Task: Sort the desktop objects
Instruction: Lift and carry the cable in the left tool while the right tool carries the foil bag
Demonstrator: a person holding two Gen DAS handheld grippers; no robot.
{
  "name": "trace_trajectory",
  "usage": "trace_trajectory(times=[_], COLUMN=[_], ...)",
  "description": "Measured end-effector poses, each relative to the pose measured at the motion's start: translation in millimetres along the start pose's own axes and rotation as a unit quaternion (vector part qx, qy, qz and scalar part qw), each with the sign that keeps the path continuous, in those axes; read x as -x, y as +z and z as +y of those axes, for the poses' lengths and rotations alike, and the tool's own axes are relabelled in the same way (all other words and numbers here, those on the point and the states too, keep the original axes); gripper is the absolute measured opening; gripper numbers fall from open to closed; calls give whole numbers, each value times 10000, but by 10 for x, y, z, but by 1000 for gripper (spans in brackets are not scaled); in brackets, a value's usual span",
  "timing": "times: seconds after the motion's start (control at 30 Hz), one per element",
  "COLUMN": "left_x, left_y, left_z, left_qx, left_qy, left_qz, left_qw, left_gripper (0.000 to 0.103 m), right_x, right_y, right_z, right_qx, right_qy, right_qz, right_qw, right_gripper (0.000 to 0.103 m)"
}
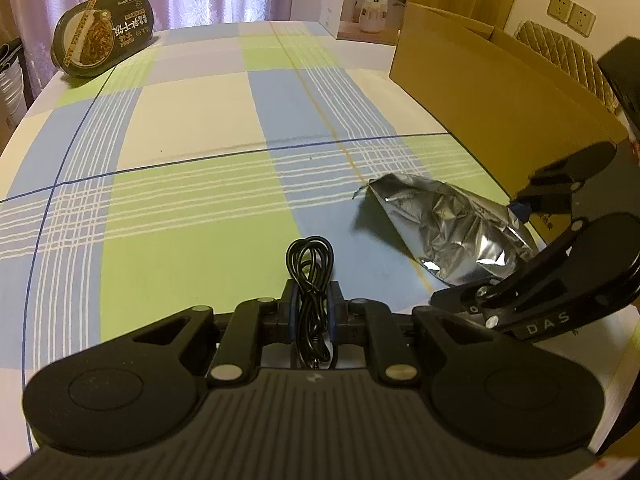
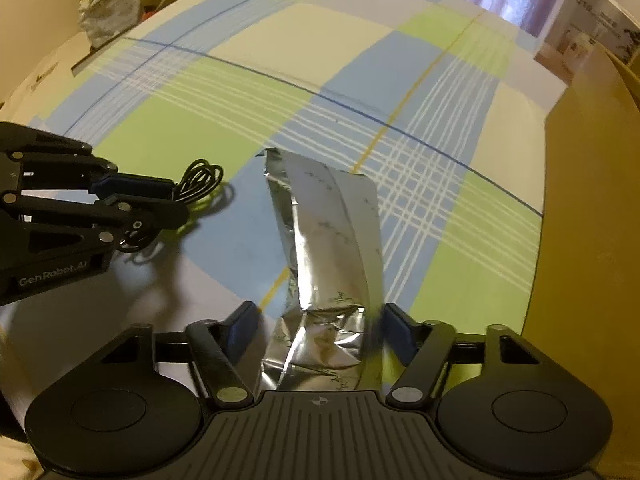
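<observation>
The surface [image 1: 192, 120] carried a checked cloth in blue, green and cream. The landmark for all positions below was the cardboard box [image 1: 492, 92], which stood open-topped at the right edge of the surface.

Left hand-held gripper [image 1: 313, 308]: the jaws were drawn narrow and clamped on a coiled black cable [image 1: 311, 272]. The loop of the coil protruded forward past the blue pads [image 1: 293, 312]. In the right wrist view the cable [image 2: 200, 184] appeared raised above the cloth, with its shadow below it. The cable was located well left of the cardboard box, on the near side of the surface.

Right hand-held gripper [image 2: 320, 324]: the jaws stood wide, one blue pad [image 2: 240, 328] on each side of a crumpled silver foil pouch [image 2: 324, 240]. Whether the pads touched the foil could not be determined, as the right side of the pouch was blurred. In the left wrist view the pouch [image 1: 448, 224] lay between the left hand-held gripper and the cardboard box, just beside the box's near corner.

Other items: a dark oval instant-meal container [image 1: 102, 32] leaned at the far left corner of the surface, well apart from the cardboard box. A white humidifier carton [image 1: 372, 0] stood just behind the box at the far edge.
</observation>
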State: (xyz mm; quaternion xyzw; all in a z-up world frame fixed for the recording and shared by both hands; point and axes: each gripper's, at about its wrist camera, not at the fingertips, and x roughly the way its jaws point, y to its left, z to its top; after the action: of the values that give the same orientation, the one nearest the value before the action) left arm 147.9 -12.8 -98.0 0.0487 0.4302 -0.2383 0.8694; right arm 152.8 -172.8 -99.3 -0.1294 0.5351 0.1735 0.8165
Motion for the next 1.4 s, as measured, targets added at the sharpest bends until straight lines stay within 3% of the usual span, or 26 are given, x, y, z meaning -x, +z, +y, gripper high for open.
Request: trace_trajectory(times=[0.07,0.23,0.63,1.13,1.4], left_x=[-3,-8,41,272,473], left_y=[7,16,28,19,91], left_z=[-6,-47,-75,-125,-271], left_qx=[1,-26,2,-13,-162], left_qy=[-17,-70,-164,-286,-81], left_qz=[-1,-3,-67,-243,-350], left_qw=[10000,10000,9998,9993,9992], left_gripper=[10,10,10,10,10], right_x=[19,98,423,690,1036], right_y=[-12,-69,-330,-441,-489], right_z=[-38,-18,7,80,62], right_qx=[-88,-193,-796,-903,-1004], right_qy=[6,-28,46,39,42], right_qz=[-46,-229,-552,-831,-1294], right_qw=[10000,9995,9953,9924,9865], right_gripper=[47,42,41,41,41])
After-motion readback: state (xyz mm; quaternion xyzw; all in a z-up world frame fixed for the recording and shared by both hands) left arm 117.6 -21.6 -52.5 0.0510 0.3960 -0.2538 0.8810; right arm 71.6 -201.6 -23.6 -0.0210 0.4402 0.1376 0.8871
